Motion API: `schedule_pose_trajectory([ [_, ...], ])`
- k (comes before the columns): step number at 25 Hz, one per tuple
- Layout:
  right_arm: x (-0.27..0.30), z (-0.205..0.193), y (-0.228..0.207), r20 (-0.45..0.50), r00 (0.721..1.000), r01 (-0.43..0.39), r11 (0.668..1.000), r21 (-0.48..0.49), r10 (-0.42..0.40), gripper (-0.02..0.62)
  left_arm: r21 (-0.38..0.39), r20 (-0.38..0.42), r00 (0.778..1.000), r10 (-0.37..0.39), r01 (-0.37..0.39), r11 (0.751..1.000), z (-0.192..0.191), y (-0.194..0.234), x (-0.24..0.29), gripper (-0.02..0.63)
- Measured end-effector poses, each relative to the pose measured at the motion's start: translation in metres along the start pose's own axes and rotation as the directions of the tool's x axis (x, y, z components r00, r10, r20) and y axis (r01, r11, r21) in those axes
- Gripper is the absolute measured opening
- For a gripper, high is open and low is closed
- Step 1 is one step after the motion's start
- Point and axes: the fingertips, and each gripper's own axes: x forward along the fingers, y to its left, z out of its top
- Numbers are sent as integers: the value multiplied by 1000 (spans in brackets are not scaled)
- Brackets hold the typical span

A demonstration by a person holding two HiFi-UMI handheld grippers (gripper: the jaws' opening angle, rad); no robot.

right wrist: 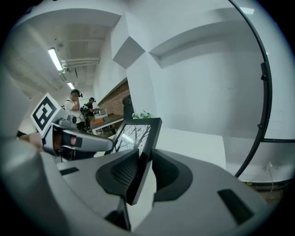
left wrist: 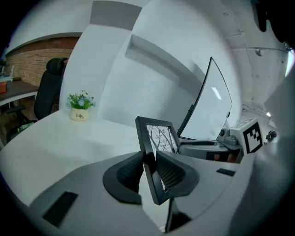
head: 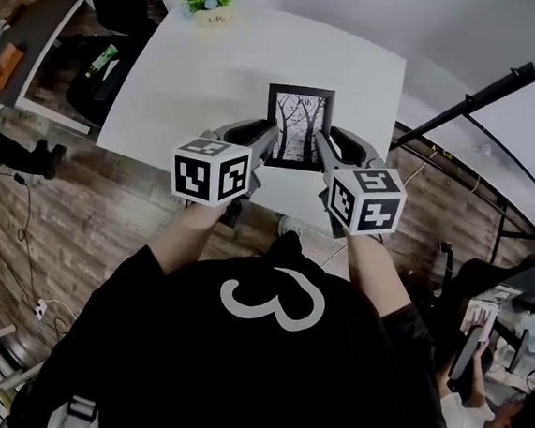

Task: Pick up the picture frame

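Plainly, the black picture frame [head: 297, 127], with its print of bare trees, is carried between the two grippers over the near edge of the white table [head: 196, 79], its face turned up toward the person. The left gripper [left wrist: 151, 167] is clamped on the frame's left side rail, both ribbed pads pressing the black moulding. The right gripper [right wrist: 144, 168] grips the right side rail the same way. In both gripper views the frame stands tilted. A small pot of flowers [head: 212, 4] sits at the table's far edge, well apart from the frame.
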Motion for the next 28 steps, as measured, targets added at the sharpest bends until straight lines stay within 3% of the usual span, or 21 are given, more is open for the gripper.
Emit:
schedule_pose_trajectory([
  [8,-27,40,28,127,992,22,998,-57,-15,101,81,106,994,-21,12,997,36,-15,-43,94],
  [16,-67,63,77,242,970,59,991,-117,-29,100,129,214,975,-59,32,991,47,-31,-104,94],
  [28,-113,81,118,362,932,76,988,-131,-24,100,199,293,951,-101,42,979,57,-55,-159,92],
])
